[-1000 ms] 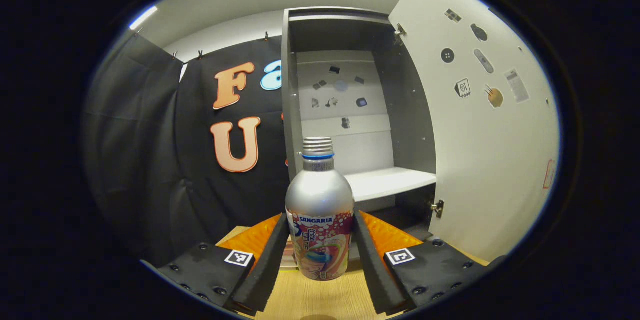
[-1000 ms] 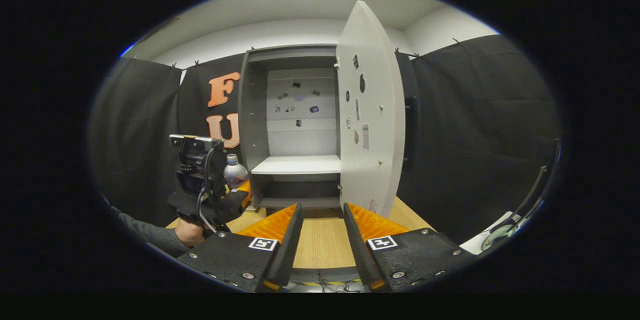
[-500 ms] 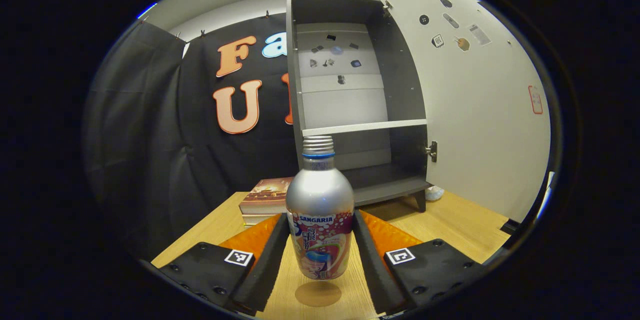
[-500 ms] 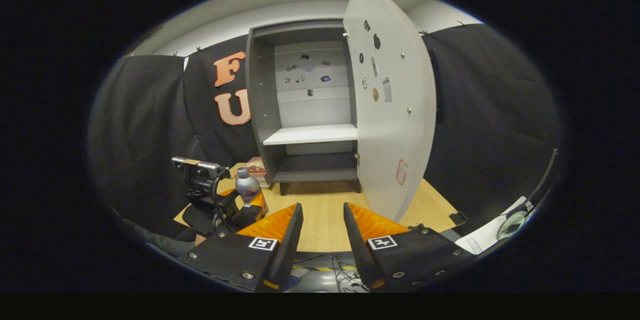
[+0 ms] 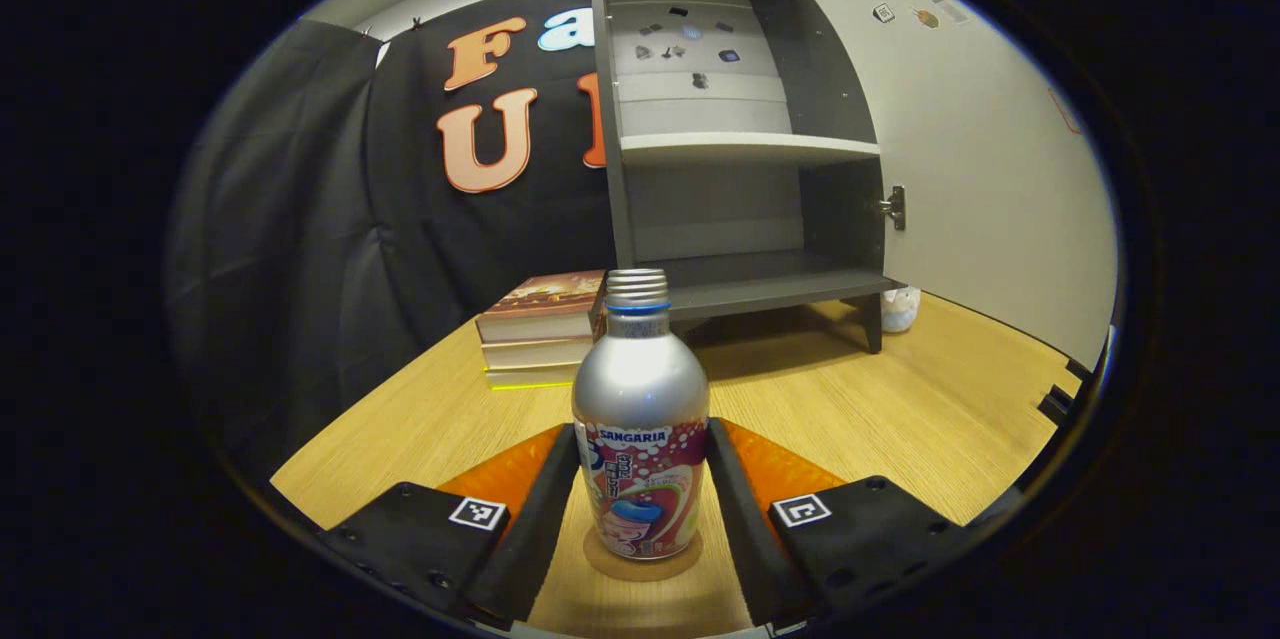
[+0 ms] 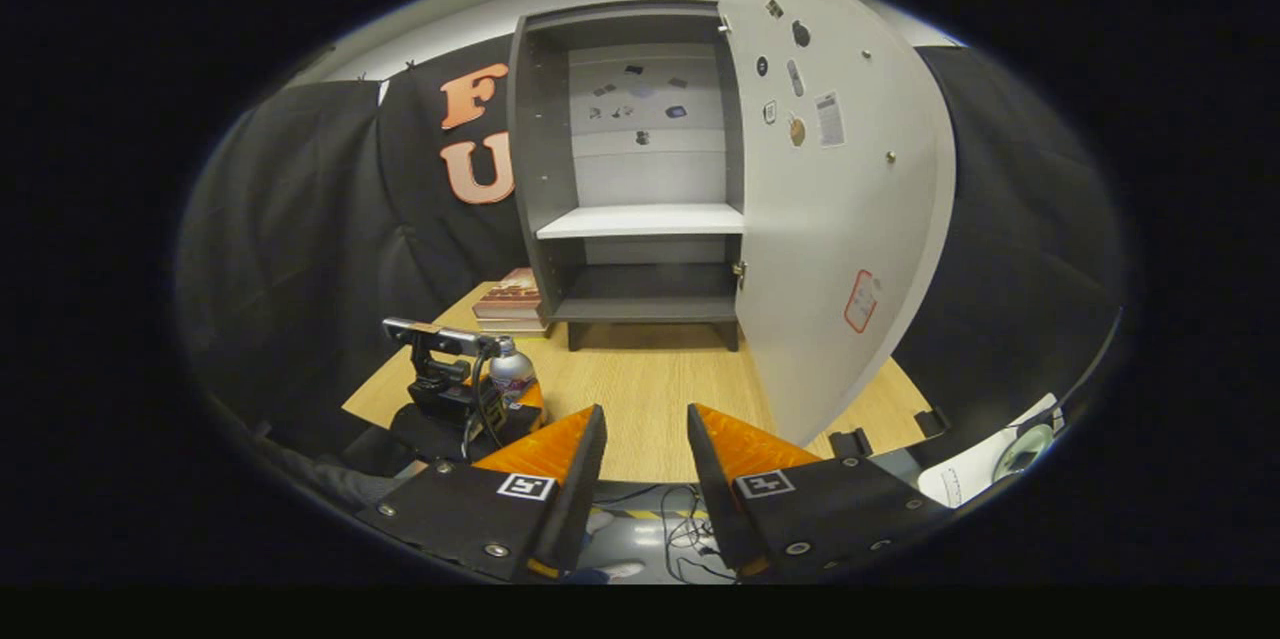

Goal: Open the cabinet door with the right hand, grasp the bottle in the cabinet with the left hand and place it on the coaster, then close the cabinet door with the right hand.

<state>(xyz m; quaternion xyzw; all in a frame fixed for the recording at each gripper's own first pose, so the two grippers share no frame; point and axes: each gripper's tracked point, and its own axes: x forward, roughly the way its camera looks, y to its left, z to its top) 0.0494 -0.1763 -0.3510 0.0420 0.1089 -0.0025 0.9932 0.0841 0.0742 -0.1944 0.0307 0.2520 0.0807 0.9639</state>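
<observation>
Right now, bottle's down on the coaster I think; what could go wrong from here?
The left gripper clamps the bottle, which sits toward the far edge of the coaster; opening unevenly might tip it. The cabinet door stands wide open, and the right gripper is well short of it.

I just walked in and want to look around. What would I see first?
First the shiny silver bottle, right up front between the left gripper fingers, standing on a round coaster on the wooden table. Behind it stands a tall grey cabinet with its door swung wide open and little stickers on it. A stack of books lies on the table left of the cabinet.
</observation>
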